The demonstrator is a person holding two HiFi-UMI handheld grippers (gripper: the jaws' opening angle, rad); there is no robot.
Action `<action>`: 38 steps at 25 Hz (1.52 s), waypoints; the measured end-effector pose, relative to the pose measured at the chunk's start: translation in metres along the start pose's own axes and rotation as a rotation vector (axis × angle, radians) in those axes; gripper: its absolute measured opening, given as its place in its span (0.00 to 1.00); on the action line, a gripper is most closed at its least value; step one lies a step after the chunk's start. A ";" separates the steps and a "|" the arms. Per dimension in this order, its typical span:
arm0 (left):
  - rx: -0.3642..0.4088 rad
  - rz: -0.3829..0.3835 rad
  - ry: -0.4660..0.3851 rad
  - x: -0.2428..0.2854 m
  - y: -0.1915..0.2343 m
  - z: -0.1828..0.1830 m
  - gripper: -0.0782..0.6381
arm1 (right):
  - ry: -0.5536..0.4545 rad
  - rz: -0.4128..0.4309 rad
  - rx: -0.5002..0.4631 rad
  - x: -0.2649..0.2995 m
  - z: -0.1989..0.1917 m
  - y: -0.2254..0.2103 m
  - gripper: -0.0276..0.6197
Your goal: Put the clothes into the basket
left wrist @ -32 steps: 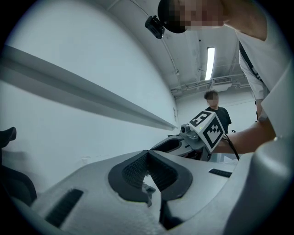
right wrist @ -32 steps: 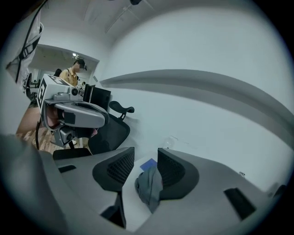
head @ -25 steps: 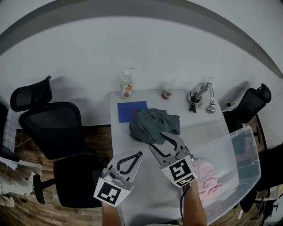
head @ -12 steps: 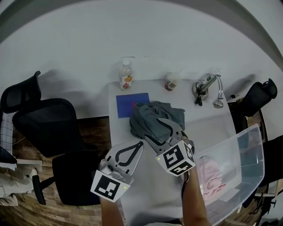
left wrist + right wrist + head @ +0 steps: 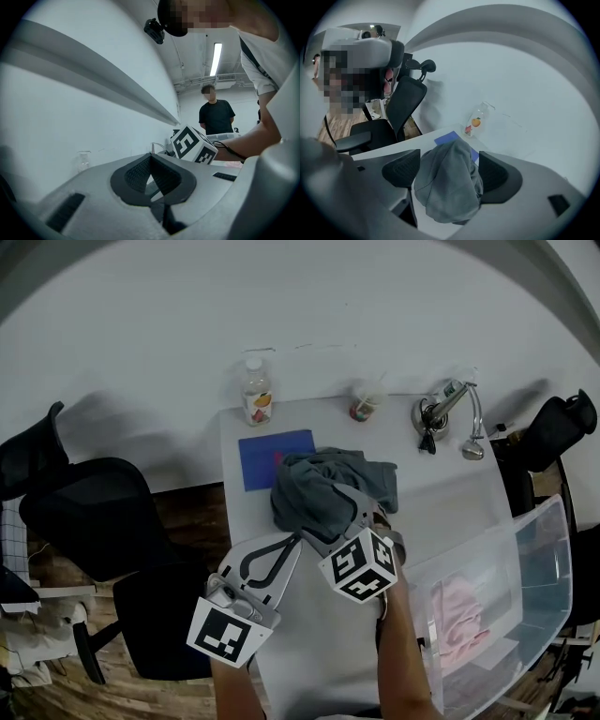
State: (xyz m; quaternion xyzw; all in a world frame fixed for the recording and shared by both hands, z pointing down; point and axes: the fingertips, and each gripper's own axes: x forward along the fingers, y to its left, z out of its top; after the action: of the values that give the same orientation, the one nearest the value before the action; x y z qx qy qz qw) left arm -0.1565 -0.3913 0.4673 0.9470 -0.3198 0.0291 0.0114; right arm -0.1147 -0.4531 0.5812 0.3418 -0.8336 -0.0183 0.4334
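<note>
Right fingers [image 5: 401,171] spread around the grey garment [image 5: 447,187]

The fingers of my right gripper [image 5: 447,173] have just been opening, with the crumpled grey garment between them on the white surface [image 5: 441,498], overlapping a blue sheet [image 5: 267,460]. My left gripper [image 5: 151,157] beside it has its fingers pressed together, empty. The clear basket [image 5: 539,559] at the right holds a pink garment [image 5: 459,610].

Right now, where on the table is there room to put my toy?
The biggest bare patch of table lies between the grey cloth and the clear basket, in front of the shiny metal thing. A smaller one sits at the back, between the bottle and the cup. The middle is crowded: cloth and blue mat.
</note>
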 end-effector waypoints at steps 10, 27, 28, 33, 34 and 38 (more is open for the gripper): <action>-0.011 -0.019 0.040 0.025 0.007 -0.025 0.12 | 0.007 -0.008 0.080 0.060 -0.049 -0.006 0.82; -0.066 -0.003 0.062 0.030 0.006 -0.041 0.12 | 0.002 0.075 0.130 0.104 -0.081 0.017 0.64; -0.070 -0.002 0.064 0.030 0.006 -0.041 0.12 | 0.001 0.082 0.136 0.103 -0.081 0.018 0.59; -0.078 0.004 0.062 0.027 0.005 -0.039 0.12 | -0.003 0.101 0.188 0.097 -0.078 0.020 0.39; -0.078 0.004 0.060 0.025 0.004 -0.038 0.12 | -0.006 0.103 0.202 0.095 -0.077 0.021 0.38; -0.081 0.006 0.058 0.019 -0.001 -0.034 0.12 | -0.026 0.111 0.243 0.083 -0.071 0.025 0.35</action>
State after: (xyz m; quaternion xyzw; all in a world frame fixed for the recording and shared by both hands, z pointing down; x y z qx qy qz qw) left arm -0.1425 -0.4010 0.5023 0.9435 -0.3231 0.0434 0.0590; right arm -0.1086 -0.4635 0.6932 0.3450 -0.8529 0.1022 0.3782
